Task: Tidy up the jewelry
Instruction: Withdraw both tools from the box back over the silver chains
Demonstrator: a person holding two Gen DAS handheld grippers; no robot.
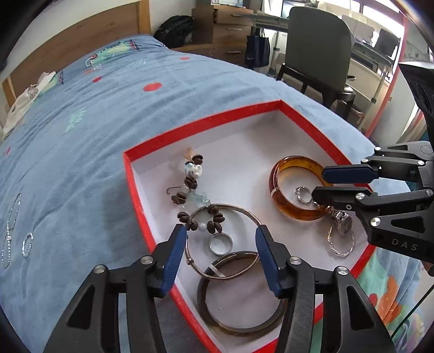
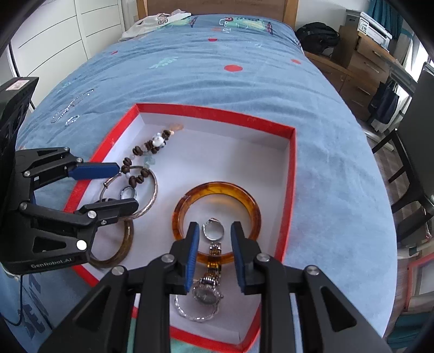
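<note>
A red-rimmed white box [image 1: 130, 173] [image 2: 291, 190] lies on the blue bedspread and holds jewelry. My left gripper [image 1: 221, 235] is open over a thin silver bangle [image 1: 238, 210], a plain silver ring [image 1: 221, 244] and a dark bangle [image 1: 238, 328]. A coffee-bean bracelet [image 1: 190, 184] [image 2: 141, 152] lies further in. My right gripper [image 2: 215, 230] is open over an amber bangle [image 2: 217, 190] [image 1: 287, 187], straddling a small ring [image 2: 213, 230] [image 1: 302, 193] and a wristwatch [image 2: 207, 290] [image 1: 343, 222] with a silver chain [image 2: 195, 313].
Silver chains [image 1: 13, 225] [image 2: 70, 108] lie on the bedspread left of the box. White clothing [image 2: 157, 21] lies near the wooden headboard. A chair [image 1: 317, 54] and a desk stand beside the bed.
</note>
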